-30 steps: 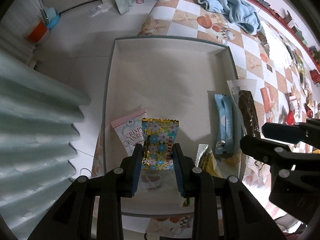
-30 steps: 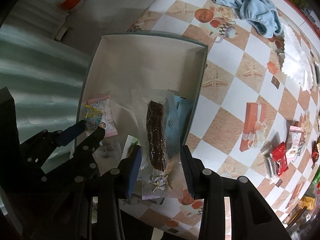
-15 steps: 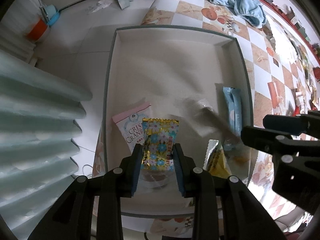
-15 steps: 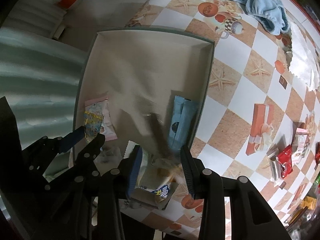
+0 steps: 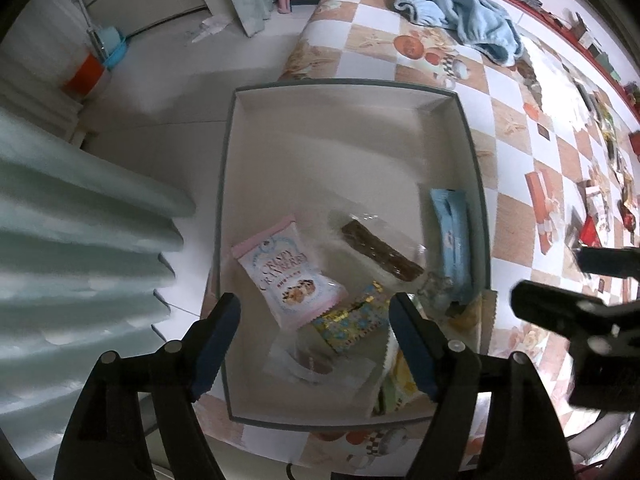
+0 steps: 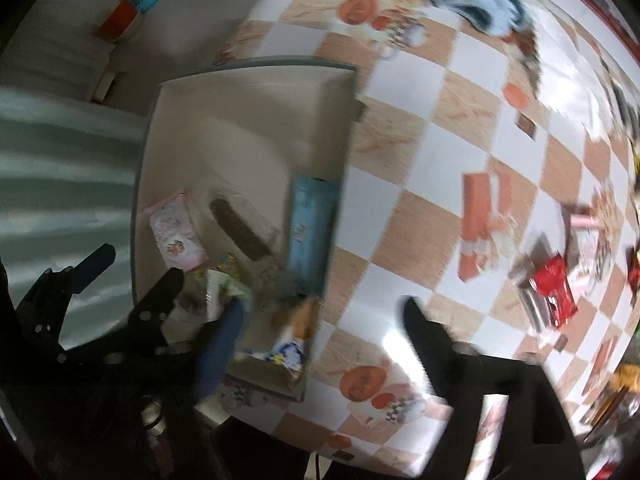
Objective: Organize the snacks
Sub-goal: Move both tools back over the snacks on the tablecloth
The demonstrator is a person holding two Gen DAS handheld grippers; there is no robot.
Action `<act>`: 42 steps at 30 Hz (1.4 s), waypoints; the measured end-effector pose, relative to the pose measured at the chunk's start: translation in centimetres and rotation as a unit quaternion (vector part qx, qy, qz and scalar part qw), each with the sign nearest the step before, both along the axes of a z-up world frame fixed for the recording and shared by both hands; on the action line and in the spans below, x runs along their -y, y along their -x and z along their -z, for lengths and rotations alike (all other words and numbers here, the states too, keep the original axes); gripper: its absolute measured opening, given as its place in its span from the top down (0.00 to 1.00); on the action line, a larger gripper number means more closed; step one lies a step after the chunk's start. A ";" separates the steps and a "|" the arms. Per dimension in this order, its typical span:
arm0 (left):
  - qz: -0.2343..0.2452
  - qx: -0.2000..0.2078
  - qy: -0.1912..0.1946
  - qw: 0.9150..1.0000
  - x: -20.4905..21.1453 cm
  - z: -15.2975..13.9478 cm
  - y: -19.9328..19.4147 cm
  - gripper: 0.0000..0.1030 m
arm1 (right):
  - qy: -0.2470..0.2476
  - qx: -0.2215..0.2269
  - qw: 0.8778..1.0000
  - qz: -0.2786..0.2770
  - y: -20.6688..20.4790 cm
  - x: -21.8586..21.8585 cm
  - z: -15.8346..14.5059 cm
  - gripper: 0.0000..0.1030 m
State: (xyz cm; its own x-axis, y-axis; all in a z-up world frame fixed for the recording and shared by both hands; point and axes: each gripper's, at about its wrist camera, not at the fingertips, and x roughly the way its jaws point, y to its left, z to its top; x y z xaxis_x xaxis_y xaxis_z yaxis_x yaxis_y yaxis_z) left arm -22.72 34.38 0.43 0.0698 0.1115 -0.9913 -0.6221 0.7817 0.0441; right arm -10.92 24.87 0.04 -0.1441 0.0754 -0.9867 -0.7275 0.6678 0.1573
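now both grippers point straight down over the table. the left gripper (image 5: pixel 312 320) hangs above the near end of the box (image 5: pixel 476 184), its jaws opening and already wide, with nothing pressed between the pads. the right gripper (image 6: pixel 320 316) sits over the box's near right corner and the checkered tablecloth (image 6: pixel 440 80), its jaws opening to a broad spread and holding nothing; its view is blurred.

a second ago the left jaws pinched the gold flowered packet (image 5: pixel 352 320) and the right jaws pinched the clear-wrapped brown bar (image 5: pixel 380 250). both have been let go and now lie on the box floor. the right gripper has also slid toward 3 o'clock, off the box.

inside the box, in the left wrist view, the pink cranberry pouch (image 5: pixel 288 272) lies at 9 o'clock of the bar, the gold packet just at 6 o'clock of the pouch and touching its edge, and the blue packet (image 5: pixel 452 240) lies along the 3 o'clock wall. a yellow packet (image 5: pixel 400 376) leans in the near right corner. more snacks (image 6: pixel 552 288) remain loose on the cloth at 3 o'clock, well apart from the box. a blue towel (image 5: pixel 460 12) lies bunched at 12 o'clock.
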 end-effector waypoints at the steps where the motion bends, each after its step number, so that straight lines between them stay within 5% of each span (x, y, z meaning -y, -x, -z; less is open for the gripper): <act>1: 0.005 -0.001 -0.002 1.000 0.2 0.0 -0.2 0.22 | 0.000 0.000 1.000 0.007 -0.2 0.7 0.0 0.05; 11: 0.077 0.002 -0.004 0.997 4.4 -1.1 -3.4 0.22 | 0.025 -0.025 0.994 0.104 -2.2 9.2 1.5 0.01; 24: 0.174 0.001 0.009 0.985 11.9 -1.6 -7.8 0.22 | 0.057 -0.026 0.972 0.226 -6.5 21.3 3.3 0.01; 42: 0.189 -0.025 0.028 0.981 16.9 -0.8 -9.6 0.22 | 0.070 0.026 0.952 0.298 -18.6 22.7 6.0 0.01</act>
State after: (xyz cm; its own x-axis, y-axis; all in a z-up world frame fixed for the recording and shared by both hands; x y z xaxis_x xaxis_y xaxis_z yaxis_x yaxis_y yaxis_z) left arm -13.09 17.51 1.19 0.0474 0.0327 -0.9983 -0.2851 0.9583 0.0178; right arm 7.72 2.18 -5.99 -0.0678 -0.0032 -0.9977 -0.2165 0.9762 0.0116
